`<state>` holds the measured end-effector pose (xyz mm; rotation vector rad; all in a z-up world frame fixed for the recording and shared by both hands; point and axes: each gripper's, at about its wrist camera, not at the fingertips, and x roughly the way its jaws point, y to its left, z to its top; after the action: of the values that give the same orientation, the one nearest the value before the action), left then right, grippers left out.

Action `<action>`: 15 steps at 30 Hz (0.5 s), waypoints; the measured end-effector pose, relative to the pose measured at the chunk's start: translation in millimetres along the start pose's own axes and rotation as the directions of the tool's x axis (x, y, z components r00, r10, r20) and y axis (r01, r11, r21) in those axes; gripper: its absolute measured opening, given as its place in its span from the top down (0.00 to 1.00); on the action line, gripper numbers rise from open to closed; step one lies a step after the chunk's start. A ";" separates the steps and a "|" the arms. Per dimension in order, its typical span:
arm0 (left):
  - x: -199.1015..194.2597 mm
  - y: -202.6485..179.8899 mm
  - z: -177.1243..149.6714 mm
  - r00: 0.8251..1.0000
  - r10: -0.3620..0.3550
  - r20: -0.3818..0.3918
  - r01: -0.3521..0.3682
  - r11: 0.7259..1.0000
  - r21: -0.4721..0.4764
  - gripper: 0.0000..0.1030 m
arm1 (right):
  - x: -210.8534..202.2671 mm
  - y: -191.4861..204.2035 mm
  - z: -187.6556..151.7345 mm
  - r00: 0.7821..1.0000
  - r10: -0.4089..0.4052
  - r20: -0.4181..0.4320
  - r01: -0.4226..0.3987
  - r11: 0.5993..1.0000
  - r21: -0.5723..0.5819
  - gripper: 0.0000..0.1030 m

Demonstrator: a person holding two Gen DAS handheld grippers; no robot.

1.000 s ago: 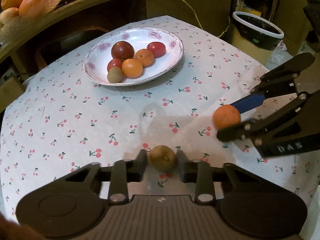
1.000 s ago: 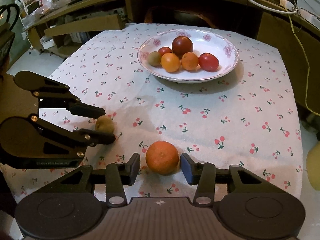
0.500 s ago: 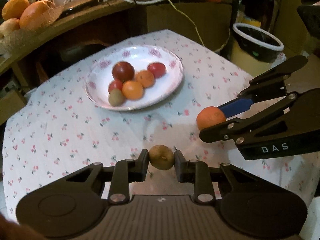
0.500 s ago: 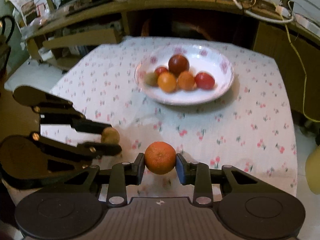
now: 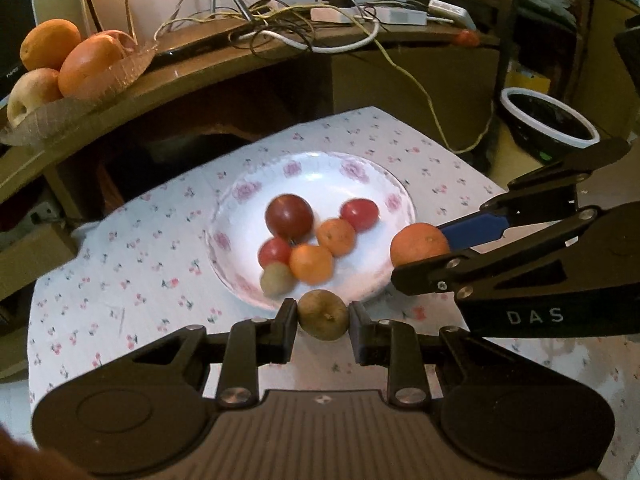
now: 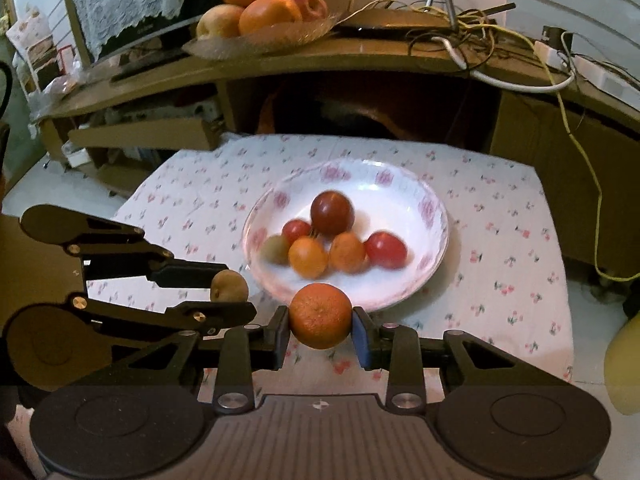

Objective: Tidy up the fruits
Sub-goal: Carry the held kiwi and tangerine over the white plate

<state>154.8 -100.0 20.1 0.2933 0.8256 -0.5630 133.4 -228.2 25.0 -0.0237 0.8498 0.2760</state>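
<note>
My left gripper (image 5: 322, 318) is shut on a brown kiwi (image 5: 323, 315) and holds it in the air just short of the near rim of the white flowered plate (image 5: 320, 166). My right gripper (image 6: 321, 322) is shut on an orange (image 6: 320, 316), also lifted near the plate's (image 6: 434, 216) front rim. The plate holds several fruits: a dark red one (image 5: 289, 217), red tomatoes, two small oranges and a kiwi (image 5: 276, 278). In the left wrist view the right gripper (image 5: 430, 250) with the orange (image 5: 419, 243) is at the right. In the right wrist view the left gripper (image 6: 228, 286) is at the left.
The plate sits on a table with a cherry-print cloth (image 5: 120, 280). Behind it is a wooden shelf (image 6: 360, 56) with a fruit basket (image 6: 256, 12) and tangled cables (image 5: 280, 28). A black bin with a white rim (image 5: 548, 120) stands at the right.
Both grippers closed on their fruits on the table, lifted them and moved forward toward the plate, which now appears nearer and lower in both views.
</note>
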 end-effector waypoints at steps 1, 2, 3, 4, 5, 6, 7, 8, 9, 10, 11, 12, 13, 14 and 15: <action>2.8 1.5 2.0 1.000 0.003 -0.002 -0.003 1.000 -0.003 0.68 | 1.6 -1.2 2.5 1.000 -0.004 0.004 0.004 1.000 0.003 0.67; 5.0 2.5 3.1 1.000 0.005 -0.004 -0.005 1.000 -0.005 0.68 | 3.3 -2.5 4.6 1.000 -0.007 0.007 0.007 1.000 0.008 0.67; 8.2 3.5 3.8 1.000 0.006 -0.006 -0.006 1.000 -0.007 0.68 | 5.5 -3.9 6.3 1.000 -0.011 0.006 0.011 1.000 0.012 0.67; 12.0 4.0 4.4 1.000 0.007 -0.011 -0.007 1.000 -0.007 0.68 | 7.9 -5.4 7.2 1.000 -0.013 0.003 0.013 1.000 0.018 0.67; 15.3 4.5 4.7 1.000 0.007 -0.015 -0.008 1.000 -0.007 0.68 | 9.9 -6.7 7.9 1.000 -0.015 0.000 0.015 1.000 0.022 0.67; 18.5 5.0 4.9 1.000 0.009 -0.020 -0.009 1.000 -0.008 0.68 | 12.6 -7.6 8.5 1.000 -0.019 -0.003 0.019 1.000 0.024 0.67; 22.4 6.4 5.6 1.000 0.008 -0.027 -0.009 1.000 -0.013 0.68 | 15.4 -8.2 9.1 1.000 -0.025 -0.005 0.025 0.999 0.024 0.67; 25.1 7.2 6.0 0.999 0.007 -0.033 -0.007 1.000 -0.018 0.68 | 18.6 -8.9 9.9 1.000 -0.029 -0.009 0.029 0.999 0.024 0.67; 27.5 7.7 6.5 0.999 -0.001 -0.036 0.001 1.000 -0.024 0.68 | 21.5 -9.8 10.8 0.999 -0.031 -0.012 0.032 0.999 0.023 0.67; 29.0 6.8 7.6 0.999 -0.007 -0.033 0.006 1.000 -0.023 0.68 | 24.5 -10.8 12.1 0.999 -0.032 -0.012 0.032 0.999 0.023 0.67; 30.0 5.2 8.7 0.999 -0.010 -0.033 0.010 1.000 -0.017 0.68 | 27.0 -11.9 13.6 1.000 -0.026 -0.011 0.027 0.999 0.022 0.67; 31.1 2.9 9.6 0.999 -0.012 -0.030 0.012 1.000 -0.007 0.68 | 29.0 -13.1 15.4 1.000 -0.023 -0.010 0.023 0.999 0.022 0.67; 31.7 1.1 10.1 1.000 -0.013 -0.028 0.013 1.000 0.000 0.68 | 31.2 -13.4 16.9 1.000 -0.023 -0.011 0.023 1.000 0.019 0.67; 32.6 -0.3 10.7 1.000 -0.010 -0.027 0.010 1.000 0.007 0.68 | 32.8 -14.0 17.7 1.000 -0.023 -0.012 0.023 1.000 0.016 0.67; 33.9 -1.1 11.1 1.000 -0.005 -0.027 0.005 1.000 0.014 0.68 | 34.6 -14.3 18.1 1.000 -0.023 -0.015 0.023 1.000 0.014 0.67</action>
<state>179.3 -118.1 1.5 0.3125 0.8490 -0.5707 172.1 -231.7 9.9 -0.0224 0.8654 0.2481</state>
